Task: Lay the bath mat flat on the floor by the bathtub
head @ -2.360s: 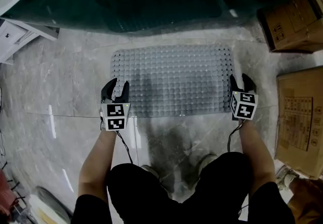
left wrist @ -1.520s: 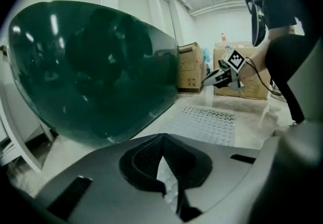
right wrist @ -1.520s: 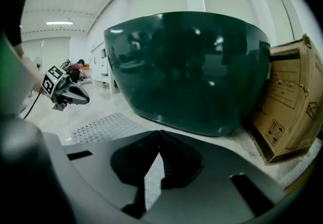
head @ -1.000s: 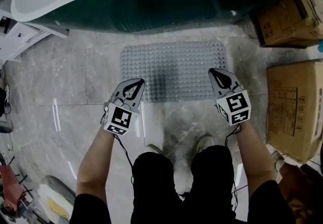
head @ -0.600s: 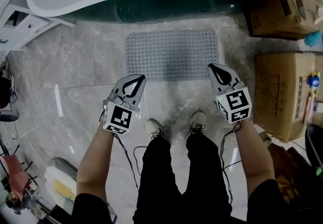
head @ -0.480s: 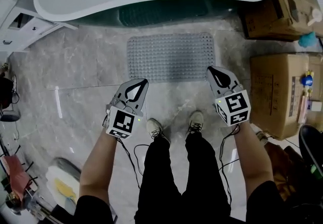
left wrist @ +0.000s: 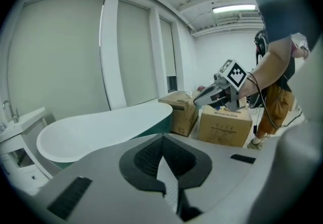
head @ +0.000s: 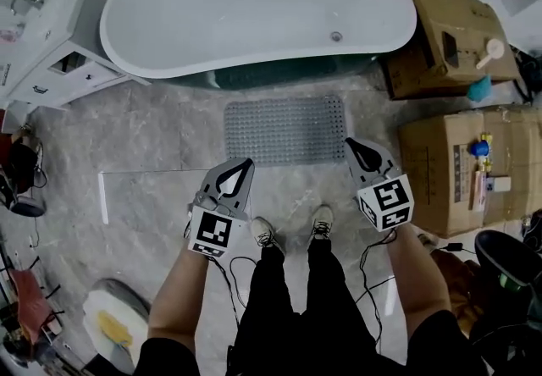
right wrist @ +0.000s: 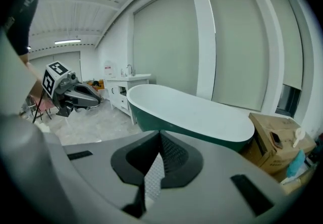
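The grey studded bath mat (head: 286,130) lies flat on the marble floor in front of the white, green-sided bathtub (head: 254,10). Both grippers hang high above the floor, nearer the person than the mat and apart from it. My left gripper (head: 244,164) is over the floor short of the mat's near left corner, jaws shut and empty. My right gripper (head: 351,144) is off the mat's near right corner, also shut with nothing in it. In the left gripper view the shut tips (left wrist: 161,140) point toward the bathtub (left wrist: 101,132); likewise in the right gripper view (right wrist: 160,134).
Cardboard boxes (head: 449,35) (head: 461,163) stand to the right of the tub and mat. A white vanity (head: 51,44) is at the left. The person's shoes (head: 264,235) are on the floor just short of the mat. Cables trail near the feet.
The person has stood up and both grippers have risen away from the mat's near corners. The mat stays flat on the floor and looks smaller as the view rises.
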The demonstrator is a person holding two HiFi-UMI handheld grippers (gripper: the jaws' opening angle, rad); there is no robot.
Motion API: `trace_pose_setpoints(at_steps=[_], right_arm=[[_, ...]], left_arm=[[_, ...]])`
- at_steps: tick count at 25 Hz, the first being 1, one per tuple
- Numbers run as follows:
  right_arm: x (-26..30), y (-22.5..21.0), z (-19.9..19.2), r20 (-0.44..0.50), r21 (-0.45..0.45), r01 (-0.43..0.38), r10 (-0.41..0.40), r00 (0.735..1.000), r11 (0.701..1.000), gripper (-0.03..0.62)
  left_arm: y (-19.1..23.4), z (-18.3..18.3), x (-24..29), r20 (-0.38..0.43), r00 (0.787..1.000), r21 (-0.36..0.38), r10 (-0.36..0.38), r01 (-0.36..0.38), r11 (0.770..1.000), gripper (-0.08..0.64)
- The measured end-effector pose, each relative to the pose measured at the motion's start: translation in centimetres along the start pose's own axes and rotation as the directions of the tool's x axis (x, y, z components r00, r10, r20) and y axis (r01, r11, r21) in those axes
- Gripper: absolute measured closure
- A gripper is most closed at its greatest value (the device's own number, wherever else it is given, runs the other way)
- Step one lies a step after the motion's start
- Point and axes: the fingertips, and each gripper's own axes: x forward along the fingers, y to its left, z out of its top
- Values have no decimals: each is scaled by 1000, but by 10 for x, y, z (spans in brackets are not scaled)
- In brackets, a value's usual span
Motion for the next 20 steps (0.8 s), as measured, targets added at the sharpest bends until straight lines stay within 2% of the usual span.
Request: trace_pose_setpoints(at_steps=[4, 10, 15, 20], right_arm=[[-43, 11, 41, 30, 12, 16, -17, 999, 1000, 575], [-103, 35, 110, 111, 25, 62, -64, 992, 998, 575], [-144, 61, 153, 169, 29, 97, -100, 981, 995, 575], [-169, 91, 181, 196, 2, 120, -118, 973, 993, 575]], left_arm=[[-1, 49, -41, 34, 999, -65, 30, -28, 998, 545], [-1, 109, -101, 80, 995, -59, 66, -62, 996, 545], [-5, 134, -148, 118, 990, -87, 82, -72, 994, 545], [-10, 140, -179, 147, 987, -116, 67, -50, 992, 545]])
